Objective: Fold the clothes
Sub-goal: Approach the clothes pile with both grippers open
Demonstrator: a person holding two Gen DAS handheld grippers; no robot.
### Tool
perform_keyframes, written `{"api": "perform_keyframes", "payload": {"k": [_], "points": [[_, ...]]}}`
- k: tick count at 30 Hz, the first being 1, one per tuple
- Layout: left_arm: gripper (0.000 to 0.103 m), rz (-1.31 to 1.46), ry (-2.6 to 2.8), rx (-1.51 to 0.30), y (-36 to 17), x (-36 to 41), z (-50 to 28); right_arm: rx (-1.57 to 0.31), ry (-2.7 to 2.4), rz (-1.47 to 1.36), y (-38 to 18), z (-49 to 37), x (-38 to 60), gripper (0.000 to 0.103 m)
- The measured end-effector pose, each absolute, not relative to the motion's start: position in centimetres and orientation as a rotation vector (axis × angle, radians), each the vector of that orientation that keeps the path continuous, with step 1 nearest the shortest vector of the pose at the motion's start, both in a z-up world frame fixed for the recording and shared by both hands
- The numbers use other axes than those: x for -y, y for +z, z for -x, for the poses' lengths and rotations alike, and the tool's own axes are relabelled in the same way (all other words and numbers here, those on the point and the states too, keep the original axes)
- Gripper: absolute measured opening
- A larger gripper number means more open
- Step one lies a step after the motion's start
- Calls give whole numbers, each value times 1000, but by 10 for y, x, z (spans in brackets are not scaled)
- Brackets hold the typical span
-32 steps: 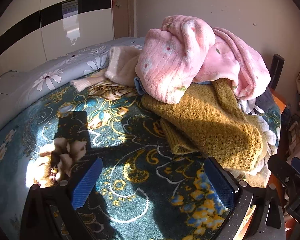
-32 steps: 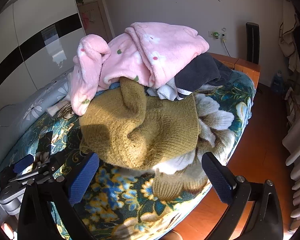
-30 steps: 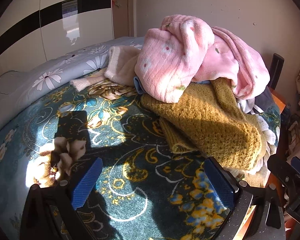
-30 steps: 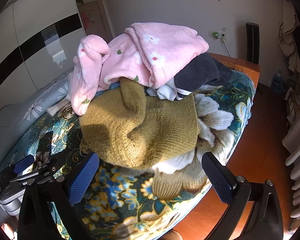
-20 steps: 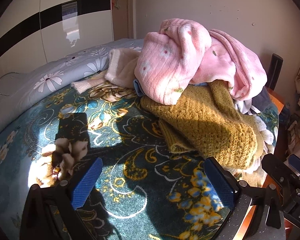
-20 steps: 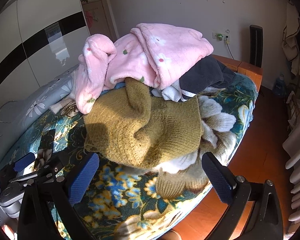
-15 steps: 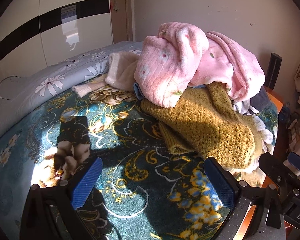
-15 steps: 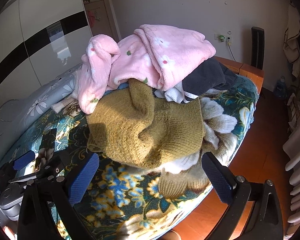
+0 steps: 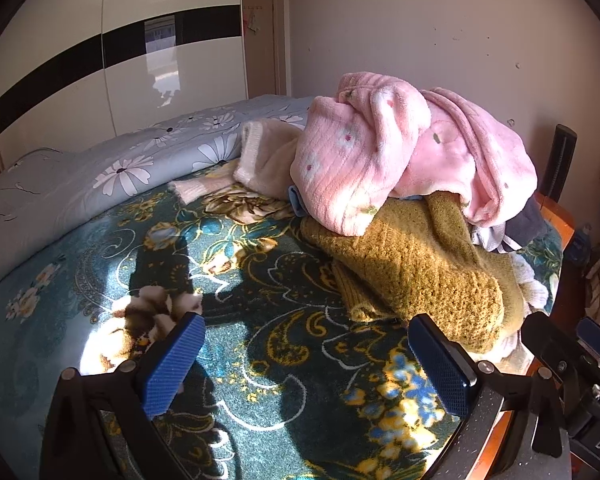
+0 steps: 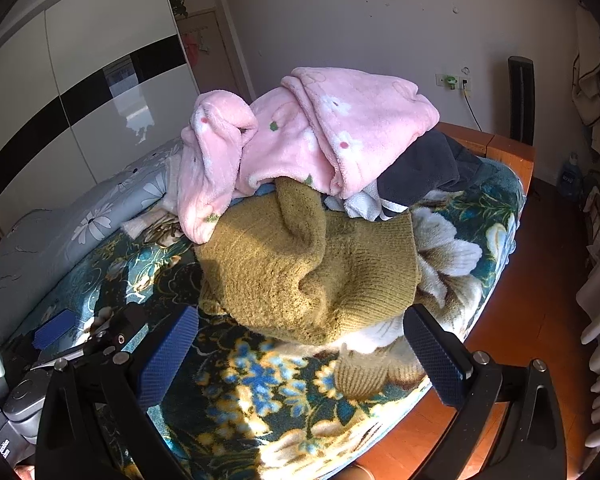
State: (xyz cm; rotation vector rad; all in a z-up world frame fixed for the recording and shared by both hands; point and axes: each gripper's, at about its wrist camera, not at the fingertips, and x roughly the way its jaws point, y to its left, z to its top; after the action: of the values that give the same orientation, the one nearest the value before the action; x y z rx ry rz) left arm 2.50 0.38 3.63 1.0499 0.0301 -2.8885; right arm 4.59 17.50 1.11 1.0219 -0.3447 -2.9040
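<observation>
A pile of clothes lies on the bed. A mustard knit sweater [image 9: 416, 264] [image 10: 300, 276] is at its front, with a pink fleece garment [image 9: 380, 164] [image 10: 312, 136] draped on top. A cream knit piece [image 9: 260, 156] lies to the left and a dark grey garment [image 10: 428, 172] to the right. My left gripper [image 9: 306, 360] is open and empty above the floral blanket [image 9: 260, 280], short of the sweater. My right gripper [image 10: 300, 354] is open and empty, just in front of the sweater's hem.
The bed has a teal floral blanket [image 10: 260, 392] and a grey daisy-print quilt [image 9: 100, 184] at the left. A wooden bed frame [image 10: 496, 148] edges the right side. A white wardrobe [image 9: 100, 60] stands behind. The floor [image 10: 540, 300] lies to the right.
Both grippers have drawn back and risen slightly, so the clothes pile sits lower and farther in both views. Both stay open and empty.
</observation>
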Motion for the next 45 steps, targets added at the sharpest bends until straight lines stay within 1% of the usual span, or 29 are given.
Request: {"api": "perform_keyframes", "payload": {"k": [5,10,15,19,24,30,35,45], "points": [[103,-1053,-2890,-56,42,-1,-27,364,-2885,-989,17,-49,-175,103],[103,-999,-2897,13,52,-2,-33,368,-2869,-966,22,-53,-172,103],[103,-955,-2921,3,62,2,-37,379,-2866,-930,29,-57,-169,103],[103,-963,-2973,-46,66,5,-38,391,-2858,-881,35,-61,-169,103],[103,-890,-2991,-3,73,2,-44,390,-2858,-858,40,-64,-169,103],[103,-849,-3019,-35,80,5,-49,374,-2870,-779,47,-71,-169,103],[103,-856,-3008,-13,78,5,-49,321,-2901,-719,49,-73,-165,103],[103,-870,-3018,-23,70,12,-45,331,-2846,-754,40,-67,-163,103]]}}
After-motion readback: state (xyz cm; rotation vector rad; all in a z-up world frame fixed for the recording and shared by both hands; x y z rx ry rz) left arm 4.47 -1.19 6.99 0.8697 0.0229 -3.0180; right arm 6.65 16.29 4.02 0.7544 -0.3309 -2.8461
